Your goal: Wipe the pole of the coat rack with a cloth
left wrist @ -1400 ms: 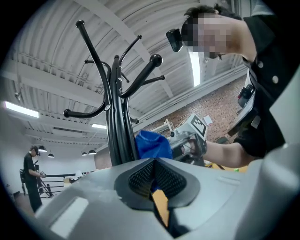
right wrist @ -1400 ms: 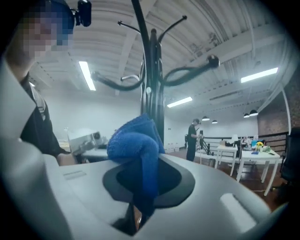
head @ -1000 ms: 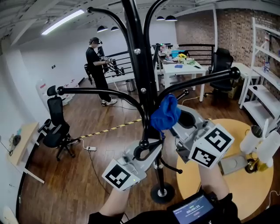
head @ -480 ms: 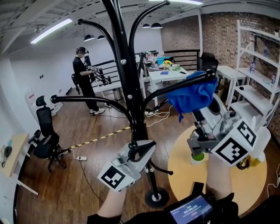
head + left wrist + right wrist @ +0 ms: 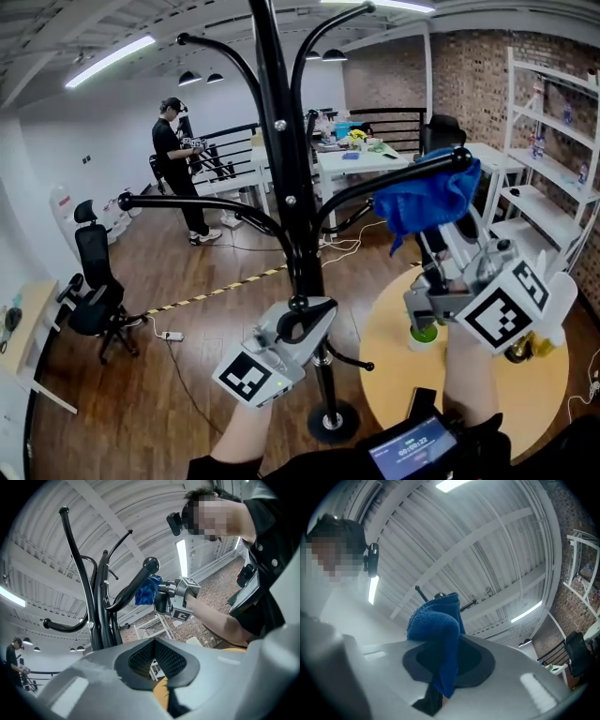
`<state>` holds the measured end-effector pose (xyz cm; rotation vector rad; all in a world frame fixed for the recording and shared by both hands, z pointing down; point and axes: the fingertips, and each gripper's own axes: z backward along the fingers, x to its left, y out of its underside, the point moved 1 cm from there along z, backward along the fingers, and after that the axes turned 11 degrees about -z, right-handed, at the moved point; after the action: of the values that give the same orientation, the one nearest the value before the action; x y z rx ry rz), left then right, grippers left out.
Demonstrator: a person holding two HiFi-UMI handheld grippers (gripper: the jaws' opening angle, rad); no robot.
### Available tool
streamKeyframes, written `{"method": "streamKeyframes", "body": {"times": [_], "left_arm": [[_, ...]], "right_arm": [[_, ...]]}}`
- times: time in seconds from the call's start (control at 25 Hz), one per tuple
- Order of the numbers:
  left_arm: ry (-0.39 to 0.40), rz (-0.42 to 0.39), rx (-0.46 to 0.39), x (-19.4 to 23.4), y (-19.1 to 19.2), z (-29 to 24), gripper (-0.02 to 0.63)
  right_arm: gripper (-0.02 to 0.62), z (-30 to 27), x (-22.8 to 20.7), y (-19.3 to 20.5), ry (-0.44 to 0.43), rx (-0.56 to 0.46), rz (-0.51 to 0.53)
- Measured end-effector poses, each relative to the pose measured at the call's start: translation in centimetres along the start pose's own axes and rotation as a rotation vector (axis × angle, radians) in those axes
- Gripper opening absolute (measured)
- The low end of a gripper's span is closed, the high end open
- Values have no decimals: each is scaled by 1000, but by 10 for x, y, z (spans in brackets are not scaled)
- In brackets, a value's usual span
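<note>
Clamping a blue cloth [image 5: 427,199] between closed jaws, the right gripper [image 5: 437,242] holds it at the tip of a coat rack arm [image 5: 375,190]. The pole [image 5: 281,159] stands to that gripper's left. The left gripper [image 5: 302,321], closed on nothing, sits just beside the pole. Light and limp, the cloth probably wipes best held bunched and firmly pinched.

Fuzzy blue cloth [image 5: 427,199]; glossy black metal pole [image 5: 282,159].

Wood floor [image 5: 187,394], brick wall [image 5: 478,84], white shelving [image 5: 548,199], white table [image 5: 361,161], black office chair [image 5: 89,281], round yellow table [image 5: 386,361], ceiling strip light [image 5: 108,64].
</note>
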<state>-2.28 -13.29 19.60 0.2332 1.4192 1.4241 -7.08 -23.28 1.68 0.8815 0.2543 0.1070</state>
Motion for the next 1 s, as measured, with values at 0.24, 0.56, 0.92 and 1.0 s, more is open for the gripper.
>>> {"method": "streamKeyframes", "body": {"times": [0.24,0.56,0.92,1.0], "left_arm": [[-42,12,26,8,5,17,3],[-73,41,62,7,15,33,3],[-37,86,105,-13,38,31,3],[-33,100,109,-17,42,32,3]], "right_arm": [[48,-29,1,70,-5,146,27],[48,-18,-2,159,12,360,145],[46,68,-48,290,108,763,44],[48,95,-51,323,113,908,50]]}}
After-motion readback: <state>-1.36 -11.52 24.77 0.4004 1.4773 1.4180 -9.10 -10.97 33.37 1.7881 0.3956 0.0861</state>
